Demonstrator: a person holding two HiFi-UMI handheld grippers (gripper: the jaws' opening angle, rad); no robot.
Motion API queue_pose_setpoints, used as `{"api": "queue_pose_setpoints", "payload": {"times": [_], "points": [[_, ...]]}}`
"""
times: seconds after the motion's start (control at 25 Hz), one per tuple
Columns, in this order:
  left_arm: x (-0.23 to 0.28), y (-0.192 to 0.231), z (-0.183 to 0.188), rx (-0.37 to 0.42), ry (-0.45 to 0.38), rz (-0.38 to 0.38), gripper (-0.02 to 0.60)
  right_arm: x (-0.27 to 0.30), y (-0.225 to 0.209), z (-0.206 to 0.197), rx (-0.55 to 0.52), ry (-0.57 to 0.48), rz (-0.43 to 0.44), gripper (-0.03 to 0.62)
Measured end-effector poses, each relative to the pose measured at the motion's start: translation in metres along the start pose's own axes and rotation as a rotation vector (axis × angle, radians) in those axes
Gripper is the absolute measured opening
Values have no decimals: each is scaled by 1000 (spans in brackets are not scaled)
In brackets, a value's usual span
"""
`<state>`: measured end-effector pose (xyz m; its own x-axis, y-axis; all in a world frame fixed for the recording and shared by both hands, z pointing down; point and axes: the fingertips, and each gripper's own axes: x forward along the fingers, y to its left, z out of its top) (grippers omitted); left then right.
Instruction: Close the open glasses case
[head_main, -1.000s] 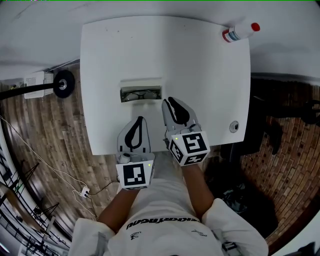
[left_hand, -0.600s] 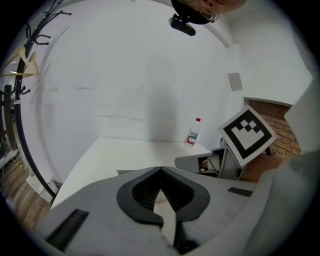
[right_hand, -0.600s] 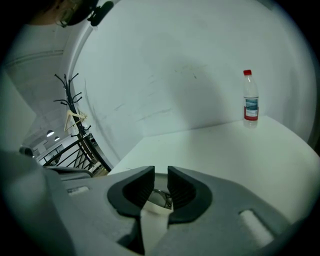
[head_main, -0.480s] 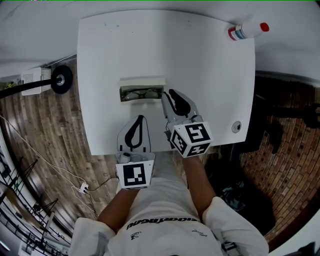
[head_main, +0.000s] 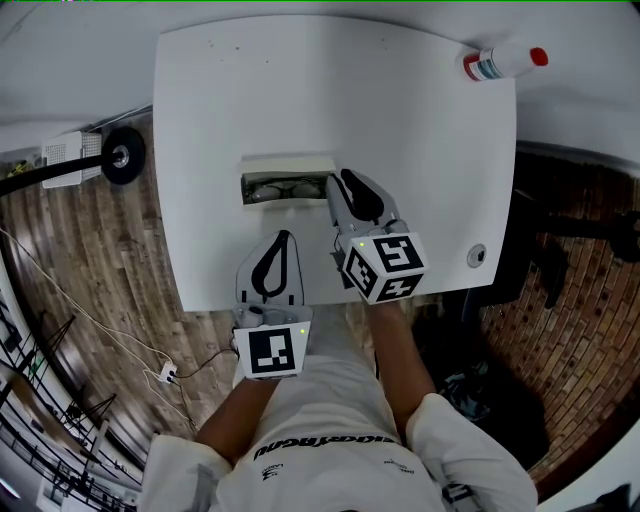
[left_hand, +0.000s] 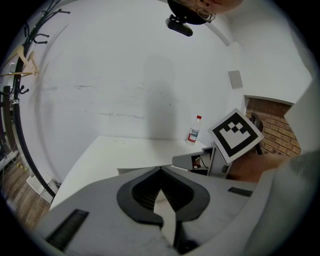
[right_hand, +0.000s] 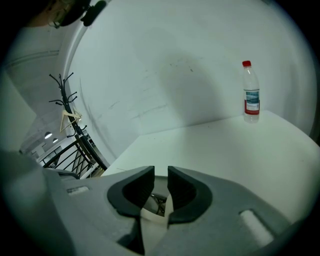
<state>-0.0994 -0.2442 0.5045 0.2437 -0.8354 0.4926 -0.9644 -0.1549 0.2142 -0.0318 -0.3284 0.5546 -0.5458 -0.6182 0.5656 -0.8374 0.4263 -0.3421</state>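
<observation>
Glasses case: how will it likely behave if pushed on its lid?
The glasses case looks boxy and rigid, so it should probably hinge shut rather than flex. Lying flat on the smooth table, it may slide but hardly roll.

- Counter (head_main: 300, 100): plain white.
- Glasses case (head_main: 290, 164): cream shell, dark inside.
- Glasses (head_main: 280, 189): dark frames.
- Left tool (head_main: 281, 238): light grey body, black pads; marker cube (head_main: 270, 352) white with black square pattern.
- Right tool (head_main: 337, 180): same grey and black; marker cube (head_main: 387, 267) white with black blocky pattern.
- Bottle (head_main: 497, 64): clear, red cap, label banded red, white and blue.
- Floor (head_main: 90, 260): brown wood planks at left; reddish-brown brick pattern (head_main: 580, 300) at right.
- Shirt (head_main: 320, 400): white, dark lettering.
- Wall (left_hand: 125, 75): white.
</observation>
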Motion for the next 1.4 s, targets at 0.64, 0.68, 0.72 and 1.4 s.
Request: {"api": "queue_pose_setpoints", "payload": {"times": [0.64,0.68,0.72,1.4], "points": [[6,3,-3,14,10,9,-3,18,-6,-8,50,56,28,52],[6,3,-3,14,11,9,-2,18,-6,-8,51,58,30,51],[6,3,-3,13,11,9,-3,18,-6,-8,52,60,32,51],[-1,3,-2,25,-6,31,-2,13,-6,-13,59,64,26,48]]}}
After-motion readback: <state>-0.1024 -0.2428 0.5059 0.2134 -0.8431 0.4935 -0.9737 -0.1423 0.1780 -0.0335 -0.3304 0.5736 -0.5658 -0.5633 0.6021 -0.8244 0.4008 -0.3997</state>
